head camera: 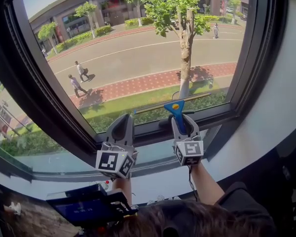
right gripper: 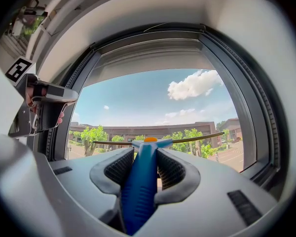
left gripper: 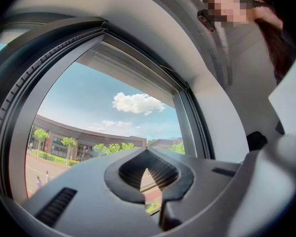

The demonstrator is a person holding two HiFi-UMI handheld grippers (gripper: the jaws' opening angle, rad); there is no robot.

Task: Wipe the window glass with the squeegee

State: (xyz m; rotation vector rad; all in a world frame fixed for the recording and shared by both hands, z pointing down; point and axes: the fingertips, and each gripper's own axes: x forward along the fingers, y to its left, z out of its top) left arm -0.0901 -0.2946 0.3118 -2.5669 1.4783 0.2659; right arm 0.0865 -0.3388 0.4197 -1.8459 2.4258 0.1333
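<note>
Beyond the window glass (head camera: 138,58) lies a sunny street with trees, a brick path and two people walking; the pane sits in a dark window frame (head camera: 248,58) above a pale sill (head camera: 153,155). The right gripper (head camera: 183,125) has its jaws clamped on the blue handle of the squeegee (head camera: 176,111), and the long thin blade (right gripper: 200,138) lies across the pane close to the bottom edge of the frame, its right end a little higher than its left. Whether the blade actually presses on the pane cannot be told. The left gripper (head camera: 120,128) hangs just beside it, low by the same edge, jaws drawn together on nothing. With the blade this low, a good stroke likely means carrying it to the top edge, laying the rubber flat along its whole length, leaning the handle slightly off the pane, then pulling down in one even pass. Each new lane should overlap the last, and the handle must not twist in the jaws
</note>
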